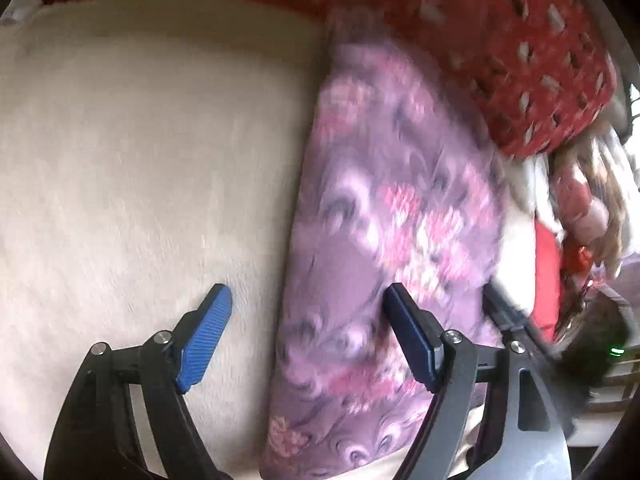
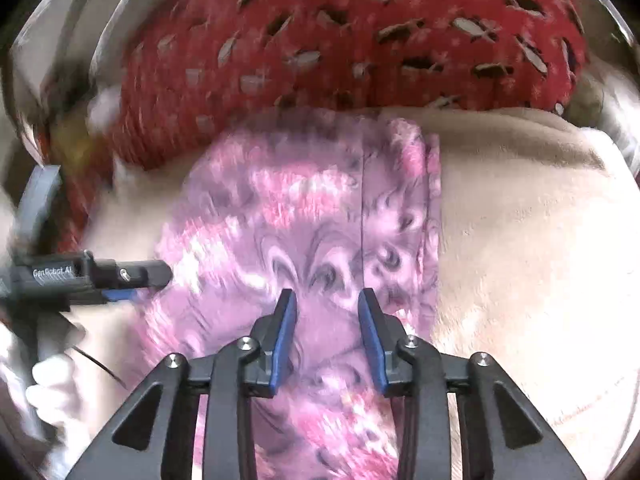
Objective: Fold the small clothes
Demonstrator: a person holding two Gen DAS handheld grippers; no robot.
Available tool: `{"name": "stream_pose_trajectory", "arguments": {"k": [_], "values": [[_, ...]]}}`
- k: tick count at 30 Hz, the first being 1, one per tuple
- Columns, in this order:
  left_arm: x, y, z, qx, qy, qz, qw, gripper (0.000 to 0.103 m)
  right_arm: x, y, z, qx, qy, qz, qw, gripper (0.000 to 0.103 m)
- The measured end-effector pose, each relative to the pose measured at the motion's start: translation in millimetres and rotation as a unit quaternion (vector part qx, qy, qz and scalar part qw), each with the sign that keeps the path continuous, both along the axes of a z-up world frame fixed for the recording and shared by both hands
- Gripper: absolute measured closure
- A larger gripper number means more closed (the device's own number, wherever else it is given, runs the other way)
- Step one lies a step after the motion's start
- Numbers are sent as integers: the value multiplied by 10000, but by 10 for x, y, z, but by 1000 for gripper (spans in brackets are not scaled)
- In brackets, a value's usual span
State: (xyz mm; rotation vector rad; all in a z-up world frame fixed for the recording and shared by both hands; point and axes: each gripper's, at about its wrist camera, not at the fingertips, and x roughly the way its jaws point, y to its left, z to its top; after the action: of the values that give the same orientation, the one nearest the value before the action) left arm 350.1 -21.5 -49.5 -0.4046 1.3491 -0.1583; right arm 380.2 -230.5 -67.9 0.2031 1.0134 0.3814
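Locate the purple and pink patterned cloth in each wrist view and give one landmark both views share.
Left wrist view: the purple and pink patterned cloth runs top to bottom, right of centre, on the cream blanket.
Right wrist view: the cloth fills the centre, running down under the claw.
Shared landmark: the red patterned cushion beyond the cloth.

- The purple-pink garment [image 2: 304,232] is soft cloth, matt, with a swirled floral print and a stitched seam down it.
- The cream blanket [image 1: 132,152] under it is fuzzy, napped cloth, matt.
- The red cushion [image 2: 340,48] is matt woven cloth, patterned with small pale and dark lozenges.
- The left gripper [image 1: 308,328] has black matt plastic arms, shiny metal pivot pins and blue ribbed pads [image 1: 206,344] that look rubbery.
- The right gripper [image 2: 327,336] has the same black matt plastic, bright metal pins and smooth blue pads [image 2: 282,344].
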Motion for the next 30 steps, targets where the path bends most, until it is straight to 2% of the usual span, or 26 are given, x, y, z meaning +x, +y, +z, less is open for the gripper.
{"name": "stream_pose_trajectory", "arguments": {"k": [1, 3, 4, 5, 6, 8, 11, 12, 16, 18, 20, 21, 22, 24, 25, 27, 30], "values": [[-3, 23, 45, -63, -44, 15, 10000, 24, -30, -5, 63, 2, -47, 4, 10000, 69], [-15, 123, 103, -341, -9, 100, 9994, 24, -30, -181, 150, 447, 86, -199, 9988, 68], [-5, 203, 112, -600, 26, 173, 9980, 24, -30, -319, 180, 729, 67, -388, 9966, 65], [8, 246, 109, -744, 65, 232, 9969, 24, -37, -487, 174, 953, 101, -647, 9933, 55], [35, 299, 77, -921, 161, 314, 9951, 24, -45, -602, 120, 1103, 191, -861, 9900, 49], [51, 332, 3, -1169, 318, 358, 9920, 24, -67, -800, -47, 1431, 416, -1186, 9817, 49], [94, 170, -127, -1370, 421, 302, 9892, 21, -8, -765, -255, 2120, 631, -987, 9702, 49], [109, 111, -127, -1357, 382, 259, 9897, 18, 62, -702, -286, 2176, 677, -908, 9695, 48], [188, -64, -100, -1477, 396, 70, 9882, 18, 236, -559, -270, 2217, 409, -759, 9713, 27], [179, -61, -87, -1371, 455, 79, 9895, 18, 346, -457, -243, 2123, 436, -735, 9735, 26], [173, -78, -67, -1266, 450, 113, 9909, 18, 345, -364, -195, 1851, 413, -577, 9802, 40], [135, -46, -47, -1215, 423, 156, 9916, 22, 308, -323, -164, 1588, 354, -510, 9854, 54], [142, -90, -27, -1094, 373, 172, 9932, 36, 248, -326, -137, 1377, 257, -486, 9889, 63], [133, -125, 11, -774, 304, 93, 9965, 58, 168, -387, -75, 1337, 139, -595, 9891, 79], [109, -122, 43, -718, 239, 34, 9971, 67, 126, -429, -45, 1339, 110, -657, 9888, 82], [54, -113, 146, -625, 52, -87, 9980, 76, 68, -377, 85, 1142, -45, -646, 9913, 84], [-34, -54, 285, -619, -107, -148, 9979, 78, -20, -204, 350, 854, -309, -611, 9940, 85]]}}
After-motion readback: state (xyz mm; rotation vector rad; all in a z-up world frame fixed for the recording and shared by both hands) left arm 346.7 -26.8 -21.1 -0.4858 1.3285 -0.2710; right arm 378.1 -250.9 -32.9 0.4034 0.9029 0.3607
